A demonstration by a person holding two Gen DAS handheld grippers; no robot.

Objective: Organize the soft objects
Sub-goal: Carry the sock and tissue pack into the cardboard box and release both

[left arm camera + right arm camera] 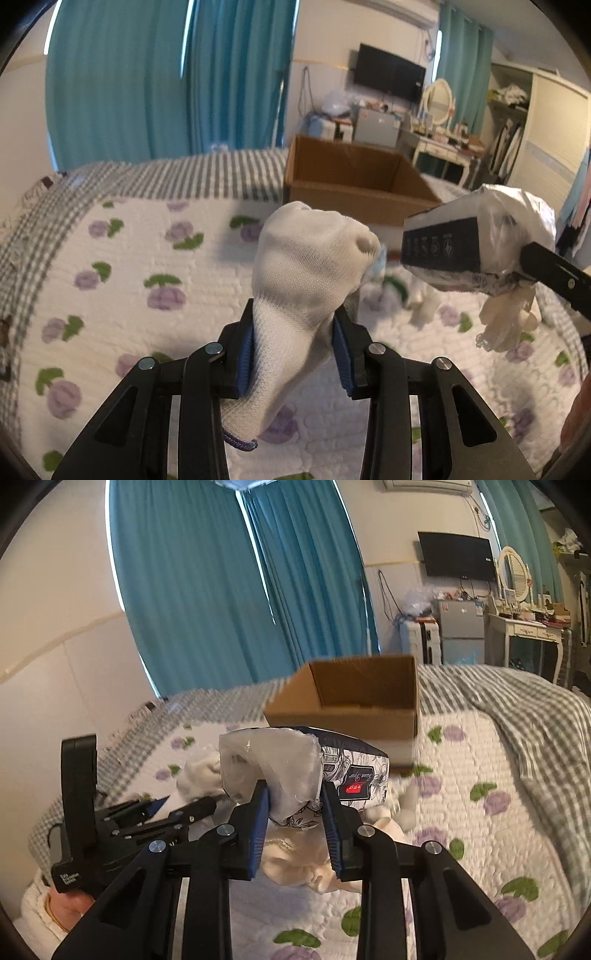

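**Left wrist view: both grips loaded, box waiting**

Left wrist: left gripper (299,350) clamped on a knit white sock (306,266), held clear above the quilted floral bed (110,295). Right wrist: right gripper (295,812) pinched tight on a crinkly plastic tissue pack (295,771). Probably bound for the open cardboard box (354,716) behind; cream lacy cloth (295,864) hanging under the pack.

This is a home bedroom: a bed (480,760) with a flowered quilt, teal curtains (207,590), a wall television (456,555), a dressing table (532,627) with mirror, and an open wardrobe (513,122).
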